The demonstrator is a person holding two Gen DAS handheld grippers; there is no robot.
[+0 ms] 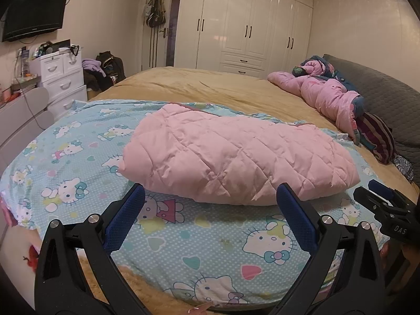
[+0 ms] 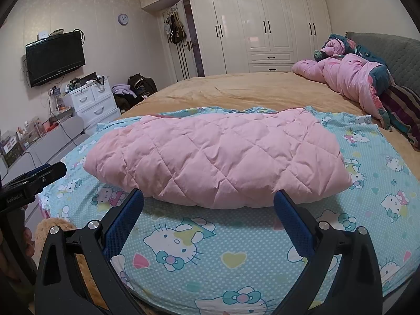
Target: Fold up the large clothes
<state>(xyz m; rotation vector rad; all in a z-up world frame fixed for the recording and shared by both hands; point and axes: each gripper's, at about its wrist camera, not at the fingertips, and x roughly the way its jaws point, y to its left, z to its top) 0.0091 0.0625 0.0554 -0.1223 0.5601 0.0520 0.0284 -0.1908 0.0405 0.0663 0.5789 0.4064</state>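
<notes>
— Two grippers we had out, both over the near edge of the bed (image 1: 236,89). How did ours on the left stand?

— Our left gripper (image 1: 210,197) had its jaws spread wide and held nothing; the blue pads (image 1: 123,218) hung above the cat-print sheet (image 1: 78,162), just short of the jacket (image 1: 236,157).

— And the right?

— We saw the same: our right gripper (image 2: 208,198) gaped wide, empty, with its tips near the jacket's front edge. Whether they touched it we could not tell.

— Where did the jacket lie?

— We found the pink quilted jacket (image 2: 215,157) folded into a long bundle across the sheet (image 2: 262,257), lying crosswise before both grippers. A crumpled pink quilt (image 2: 349,76) sat well apart by the grey headboard (image 2: 393,50).
</notes>
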